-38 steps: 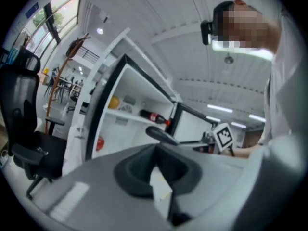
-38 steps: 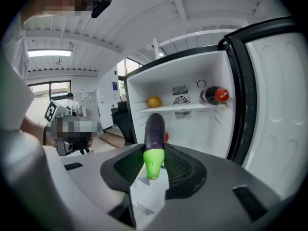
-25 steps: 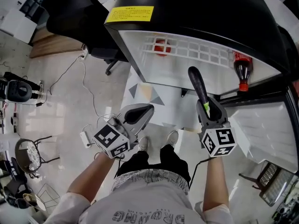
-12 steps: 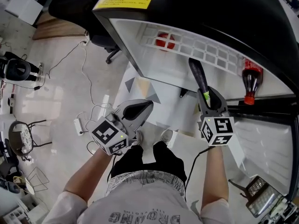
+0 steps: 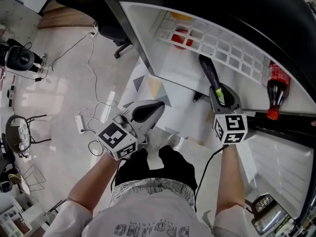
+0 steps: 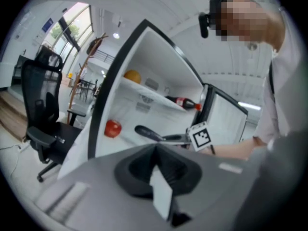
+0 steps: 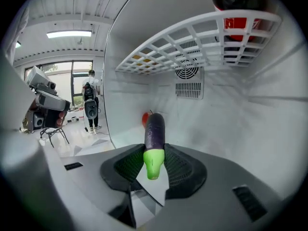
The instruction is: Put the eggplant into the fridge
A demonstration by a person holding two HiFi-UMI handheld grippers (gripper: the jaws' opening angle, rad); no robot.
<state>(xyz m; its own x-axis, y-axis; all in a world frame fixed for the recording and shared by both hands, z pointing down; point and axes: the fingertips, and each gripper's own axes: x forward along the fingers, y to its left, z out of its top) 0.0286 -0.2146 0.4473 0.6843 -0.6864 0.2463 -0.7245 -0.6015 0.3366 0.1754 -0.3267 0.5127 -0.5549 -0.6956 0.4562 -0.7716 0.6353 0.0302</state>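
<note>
A dark purple eggplant (image 5: pixel 209 74) with a green stem end (image 7: pixel 153 163) sticks forward out of my right gripper (image 5: pixel 220 95), which is shut on it near the stem. In the right gripper view the eggplant (image 7: pixel 155 128) points into the white inside of the open fridge (image 5: pixel 256 14), below the wire shelf (image 7: pixel 192 42). My left gripper (image 5: pixel 150 110) hangs lower left, outside the fridge, shut with nothing in it. From the left gripper (image 6: pixel 155 150) view, the eggplant (image 6: pixel 147 132) reaches into the fridge's lower space.
A red tomato-like thing (image 5: pixel 181 37) lies deep in the fridge, a yellow fruit (image 6: pixel 133 75) on the shelf above, a cola bottle (image 5: pixel 275 90) at the right. The open door (image 5: pixel 276 157) stands right. An office chair (image 6: pixel 43 105) and floor cables (image 5: pixel 94 112) are left.
My right gripper has carried the eggplant forward and down, deeper into the fridge opening under the wire shelf. The left gripper has sunk a little and stays shut.
</note>
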